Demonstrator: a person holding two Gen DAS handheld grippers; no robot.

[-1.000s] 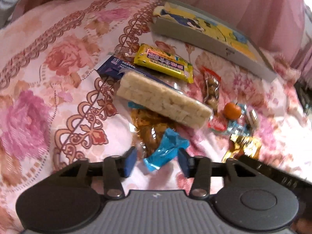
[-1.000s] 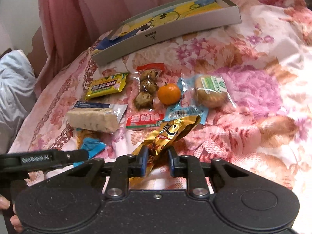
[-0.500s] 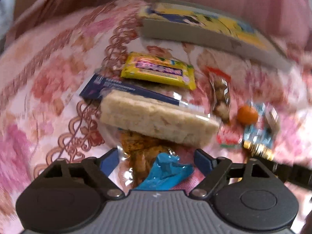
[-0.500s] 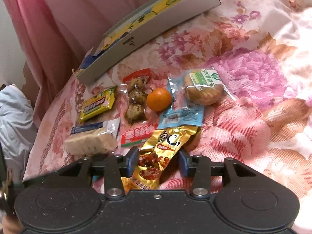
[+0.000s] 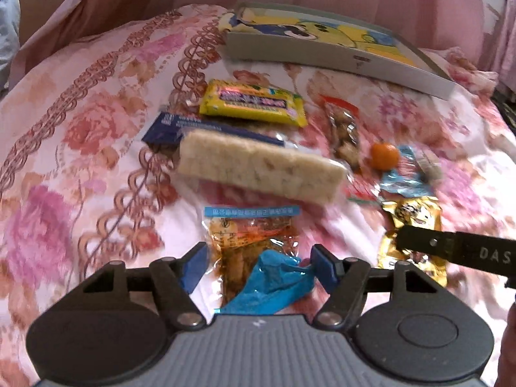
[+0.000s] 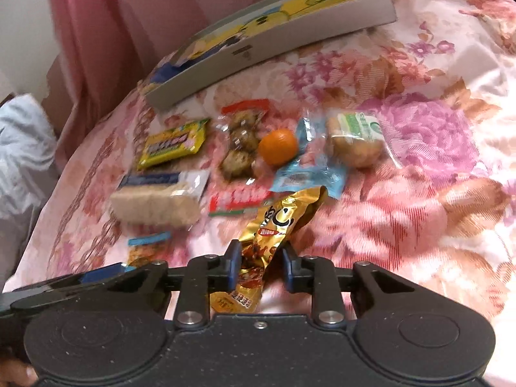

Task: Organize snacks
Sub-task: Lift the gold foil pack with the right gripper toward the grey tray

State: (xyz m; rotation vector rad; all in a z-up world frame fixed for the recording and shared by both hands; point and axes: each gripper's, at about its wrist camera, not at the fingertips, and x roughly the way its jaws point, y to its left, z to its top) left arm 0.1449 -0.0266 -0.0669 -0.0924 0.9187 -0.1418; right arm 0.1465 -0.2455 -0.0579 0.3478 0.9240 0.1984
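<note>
While both grippers hover low, the snacks lie mid-frame on the floral bedspread (image 6: 435, 232).
Left gripper (image 5: 258, 266) spread wide around the blue wrapper (image 5: 274, 285); right gripper (image 6: 260, 269) parted, flanking the gold packet (image 6: 274, 235); bare quilt lower right; box (image 6: 290, 37) at upper edge.

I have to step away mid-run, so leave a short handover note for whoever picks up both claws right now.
Left claw: open, straddling the blue wrapper and the orange snack bag, gripping nothing.
Right claw: open around the gold snack bag, not clamped.
The cartoon-print box sits at the far edge of the floral bedspread; its inside is not visible.
All other snacks lie loose, including the rice cracker pack, yellow bar and orange.
Left: everything visible still needs sorting.
</note>
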